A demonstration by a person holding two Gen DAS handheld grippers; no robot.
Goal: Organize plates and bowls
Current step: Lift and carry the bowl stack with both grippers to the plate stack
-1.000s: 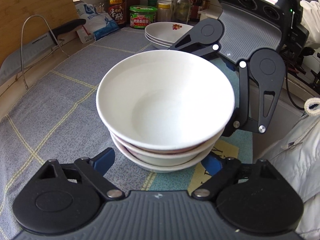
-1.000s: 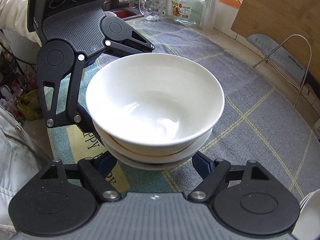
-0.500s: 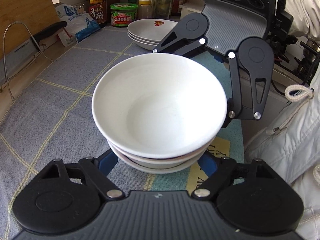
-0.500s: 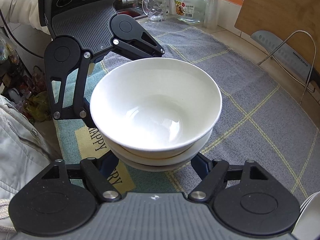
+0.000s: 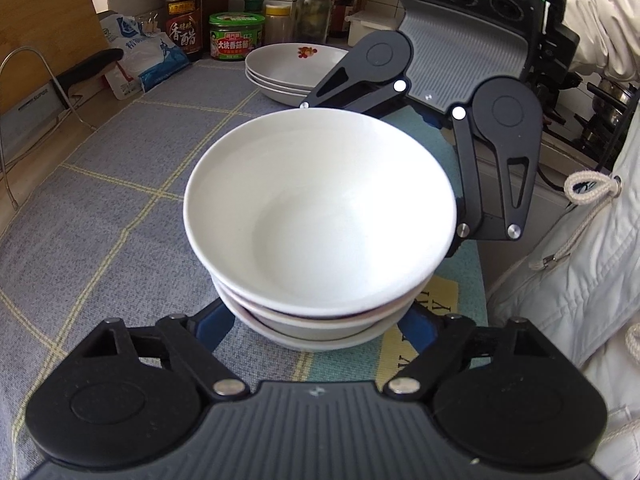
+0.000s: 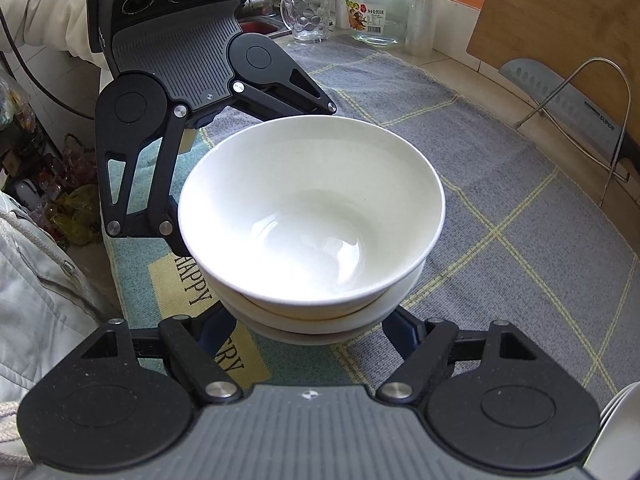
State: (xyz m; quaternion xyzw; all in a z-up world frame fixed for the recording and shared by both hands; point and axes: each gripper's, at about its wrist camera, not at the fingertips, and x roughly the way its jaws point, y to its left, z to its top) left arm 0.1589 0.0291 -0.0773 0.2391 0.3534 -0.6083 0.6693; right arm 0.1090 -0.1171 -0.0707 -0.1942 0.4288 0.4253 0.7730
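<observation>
We have the stack of 3 bowls [image 5: 320, 216] between both hand-held grippers: left hand-held gripper [image 5: 316, 324] opening, pad contact unclear; right hand-held gripper [image 6: 308, 320] flanking the base, grip unclear. Next, carry it toward the plates [image 5: 292, 68] ahead.

- Left gripper [image 5: 316, 322], black two-finger linkage with blue fingers [image 5: 214, 320]: pitched steeply down. Jaws opening. A stack of white ceramic bowls [image 5: 320, 216] stands between them; pad contact is hidden under the stack.
- Right gripper [image 6: 316, 322], same build: faces the left one from the stack's far side, angled down. It straddles the same stack at half width; contact hidden.
- White padded sleeve [image 5: 600, 36]: behind the right gripper, far right.
</observation>
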